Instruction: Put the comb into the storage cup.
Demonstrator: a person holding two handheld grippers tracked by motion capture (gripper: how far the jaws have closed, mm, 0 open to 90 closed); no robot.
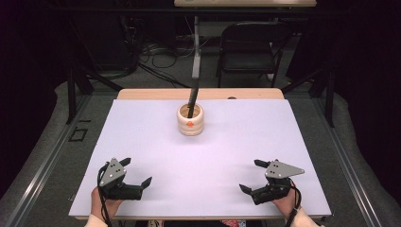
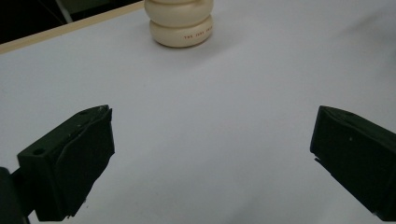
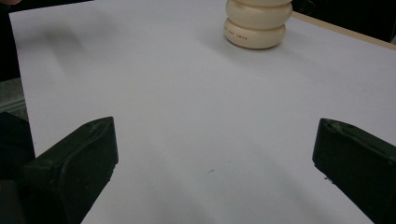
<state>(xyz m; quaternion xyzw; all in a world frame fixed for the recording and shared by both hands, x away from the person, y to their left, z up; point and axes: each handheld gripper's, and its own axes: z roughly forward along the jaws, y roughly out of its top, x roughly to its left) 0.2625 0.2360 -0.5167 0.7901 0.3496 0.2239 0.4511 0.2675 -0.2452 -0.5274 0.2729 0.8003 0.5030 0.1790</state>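
On the white surface [image 1: 198, 156], left tool [image 1: 138, 172] and right tool [image 1: 249, 176] rest wide open, empty; cream holder [image 1: 190, 120] stands well beyond

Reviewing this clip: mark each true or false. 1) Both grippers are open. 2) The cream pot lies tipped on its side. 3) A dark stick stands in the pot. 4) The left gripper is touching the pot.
1) True: the left gripper and right gripper have their jaws spread, holding nothing.
2) False: the cream pot stands upright.
3) True: a dark stick rises from it.
4) False: it is well apart, near the table front edge.
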